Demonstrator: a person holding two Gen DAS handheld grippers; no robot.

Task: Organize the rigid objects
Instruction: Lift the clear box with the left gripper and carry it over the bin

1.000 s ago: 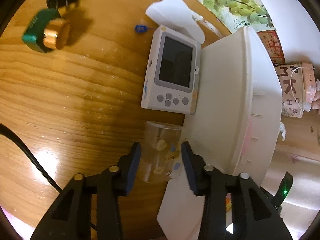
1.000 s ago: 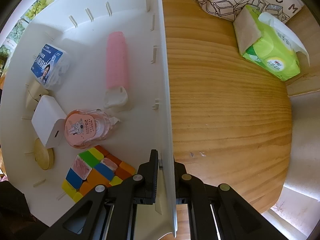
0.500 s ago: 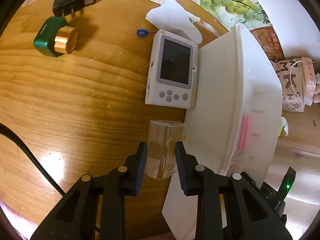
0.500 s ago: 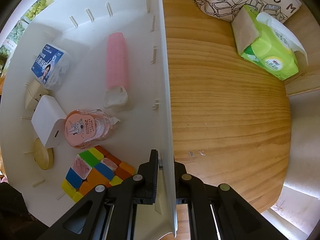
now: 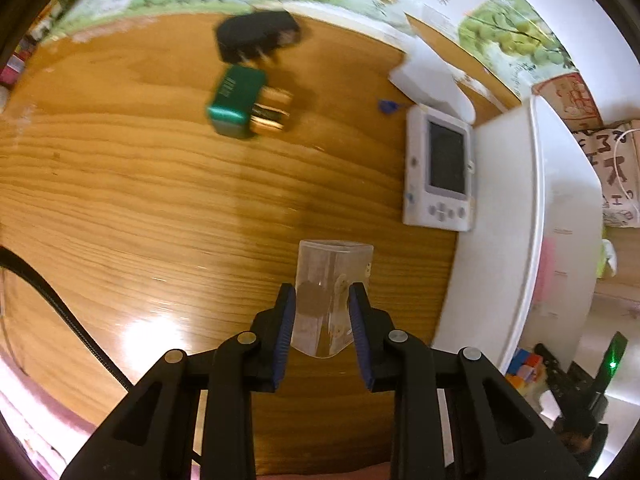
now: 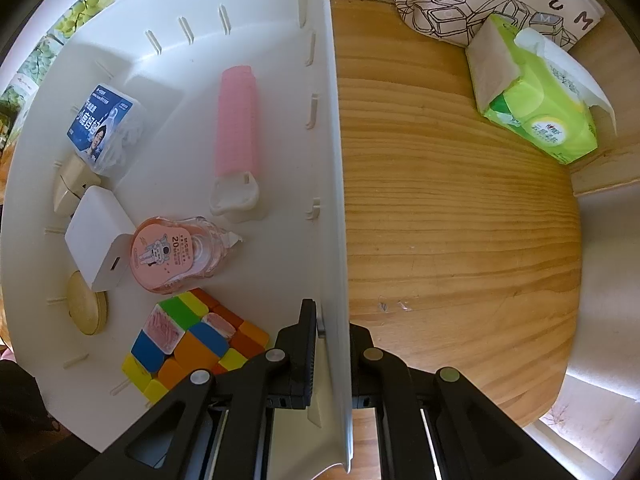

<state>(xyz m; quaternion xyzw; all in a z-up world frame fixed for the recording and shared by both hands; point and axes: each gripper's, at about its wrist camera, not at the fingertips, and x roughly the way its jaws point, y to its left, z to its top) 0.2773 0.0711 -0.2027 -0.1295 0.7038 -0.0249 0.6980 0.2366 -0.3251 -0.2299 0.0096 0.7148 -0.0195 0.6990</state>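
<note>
Left gripper (image 5: 321,312) just closed on and lifted clear plastic box (image 5: 330,280) off wooden table (image 5: 140,200), bin-bound; right gripper (image 6: 330,344) clamping white bin wall (image 6: 332,160).

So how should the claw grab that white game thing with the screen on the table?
Take the white handheld from above, across its two long side edges. It lies flat, screen up, so the top is free. Its right edge sits against the white bin, so nudging it clear first would probably help.
</note>
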